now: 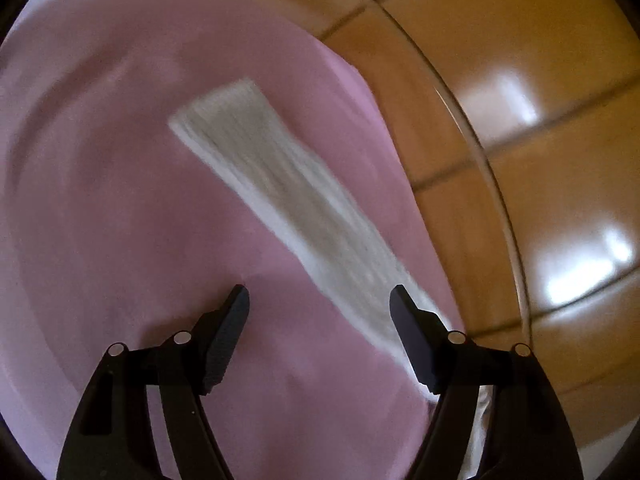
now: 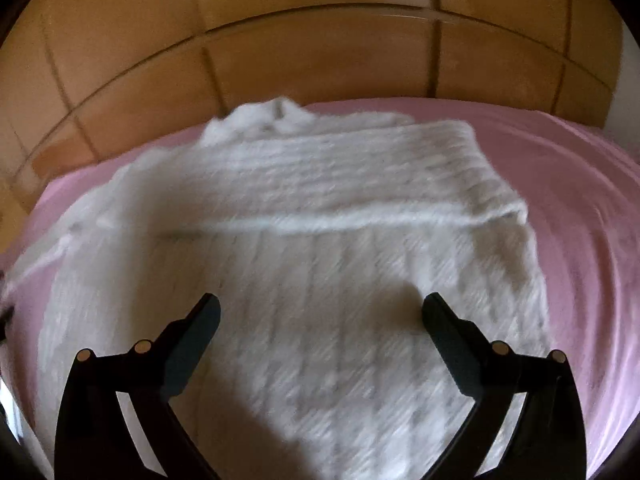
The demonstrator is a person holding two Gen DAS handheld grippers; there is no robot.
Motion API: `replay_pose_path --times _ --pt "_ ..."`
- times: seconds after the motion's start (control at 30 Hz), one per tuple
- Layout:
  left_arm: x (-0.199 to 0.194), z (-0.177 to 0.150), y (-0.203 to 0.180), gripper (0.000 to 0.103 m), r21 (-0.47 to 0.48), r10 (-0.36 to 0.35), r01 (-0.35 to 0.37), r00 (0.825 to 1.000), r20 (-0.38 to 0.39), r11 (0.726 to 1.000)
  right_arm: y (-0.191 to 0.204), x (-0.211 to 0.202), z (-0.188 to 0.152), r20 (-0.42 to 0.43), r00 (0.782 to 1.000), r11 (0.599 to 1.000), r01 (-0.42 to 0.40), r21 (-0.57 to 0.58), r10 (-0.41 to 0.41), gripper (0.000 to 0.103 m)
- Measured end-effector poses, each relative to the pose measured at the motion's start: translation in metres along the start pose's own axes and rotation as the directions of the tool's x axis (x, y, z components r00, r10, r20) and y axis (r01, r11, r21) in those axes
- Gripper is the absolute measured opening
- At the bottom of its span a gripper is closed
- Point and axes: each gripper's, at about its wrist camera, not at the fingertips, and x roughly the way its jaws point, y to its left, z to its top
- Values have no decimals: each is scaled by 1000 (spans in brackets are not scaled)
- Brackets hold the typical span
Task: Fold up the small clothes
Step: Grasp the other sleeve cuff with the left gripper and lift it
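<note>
A white knitted sweater point(image 2: 304, 272) lies flat on a pink sheet point(image 2: 580, 208), with one sleeve folded across its body point(image 2: 360, 176). My right gripper point(image 2: 320, 312) is open and empty, hovering over the sweater's lower half. In the left wrist view a long white knitted sleeve point(image 1: 288, 200) stretches diagonally over the pink sheet point(image 1: 100, 160). My left gripper point(image 1: 320, 304) is open and empty just above the sleeve's near end, its right finger point(image 1: 412, 336) over the sleeve. Both views are motion-blurred.
An orange-brown tiled floor point(image 1: 520, 120) lies beyond the sheet's right edge in the left wrist view and beyond the far edge in the right wrist view point(image 2: 320, 48). A curved transparent rim point(image 1: 492, 184) runs over the floor.
</note>
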Motion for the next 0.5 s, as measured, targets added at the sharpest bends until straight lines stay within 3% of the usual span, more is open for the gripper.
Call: replay_pose_path --times 0.17,0.23,0.27,0.33,0.37,0.5 --pt "9 33 10 71 -69 24 -21 999 43 997 15 3 -18 36 998 997 57 -52 -56 101" --pt "17 39 10 51 -73 39 -36 998 39 997 12 5 -18 29 999 999 38 -32 -37 101" --pt "23 42 7 47 -52 72 -71 997 29 996 10 5 -18 32 999 999 29 -25 -29 101" --pt "30 47 11 16 -15 119 -119 993 26 993 9 6 -19 38 999 999 32 -28 -31 101" --pt "33 51 13 10 -3 137 -137 990 13 991 11 9 -18 37 999 999 33 -30 -31 101" --pt "21 49 -7 7 68 104 -105 994 22 992 11 9 -18 40 999 999 32 -29 -31 101"
